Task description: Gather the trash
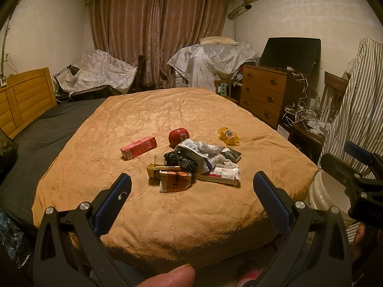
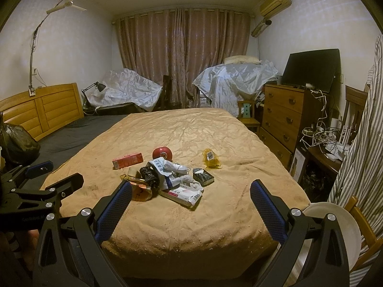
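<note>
A heap of trash (image 1: pixel 194 167) lies on the tan bedspread (image 1: pixel 167 119): torn cartons, white wrappers, a dark crumpled bag. Beside it are a pink carton (image 1: pixel 138 147), a red round pack (image 1: pixel 178 137) and a yellow wrapper (image 1: pixel 228 135). The same heap (image 2: pixel 167 179), pink carton (image 2: pixel 128 160) and yellow wrapper (image 2: pixel 211 158) show in the right wrist view. My left gripper (image 1: pixel 191 181) is open, short of the heap above the bed's near end. My right gripper (image 2: pixel 191 191) is open too, nothing between its fingers. A white bucket (image 2: pixel 335 229) stands at the bed's right corner.
A wooden dresser (image 1: pixel 263 95) with a dark screen (image 1: pixel 290 55) stands right of the bed, cables beside it. A black bag (image 2: pixel 16 141) sits at far left. A wooden headboard (image 1: pixel 24 100) is on the left. Striped cloth (image 1: pixel 356 110) hangs at right. A thumb (image 1: pixel 172 276) shows below.
</note>
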### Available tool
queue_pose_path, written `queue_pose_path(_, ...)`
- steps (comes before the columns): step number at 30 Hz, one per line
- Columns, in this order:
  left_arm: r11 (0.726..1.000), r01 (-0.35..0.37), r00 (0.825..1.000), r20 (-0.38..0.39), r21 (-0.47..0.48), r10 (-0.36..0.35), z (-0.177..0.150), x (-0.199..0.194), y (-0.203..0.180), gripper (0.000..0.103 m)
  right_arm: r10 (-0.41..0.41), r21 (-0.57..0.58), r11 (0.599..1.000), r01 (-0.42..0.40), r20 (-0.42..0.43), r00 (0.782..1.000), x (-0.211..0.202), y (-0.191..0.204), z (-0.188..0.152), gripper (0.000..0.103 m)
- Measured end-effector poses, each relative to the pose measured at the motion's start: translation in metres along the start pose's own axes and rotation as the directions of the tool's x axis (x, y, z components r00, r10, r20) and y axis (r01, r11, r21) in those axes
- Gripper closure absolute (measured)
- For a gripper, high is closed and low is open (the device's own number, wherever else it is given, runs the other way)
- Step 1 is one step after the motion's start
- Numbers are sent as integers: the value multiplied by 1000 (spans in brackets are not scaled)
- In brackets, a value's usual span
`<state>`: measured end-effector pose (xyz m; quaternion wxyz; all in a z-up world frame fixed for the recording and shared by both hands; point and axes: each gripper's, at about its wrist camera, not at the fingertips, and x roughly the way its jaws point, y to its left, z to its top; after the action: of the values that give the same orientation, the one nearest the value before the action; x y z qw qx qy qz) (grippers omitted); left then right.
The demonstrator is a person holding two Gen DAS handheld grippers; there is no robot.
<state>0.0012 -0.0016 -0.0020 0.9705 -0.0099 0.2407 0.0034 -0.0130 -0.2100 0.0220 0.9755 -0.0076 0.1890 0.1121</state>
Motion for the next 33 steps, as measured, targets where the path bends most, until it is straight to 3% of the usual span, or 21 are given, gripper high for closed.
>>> queue_pose_path(33, 1000, -1, 1000, 1, 0, 1, -2, 2, -1, 5, 1, 0, 1000, -1, 0, 1000, 2, 2, -3, 5)
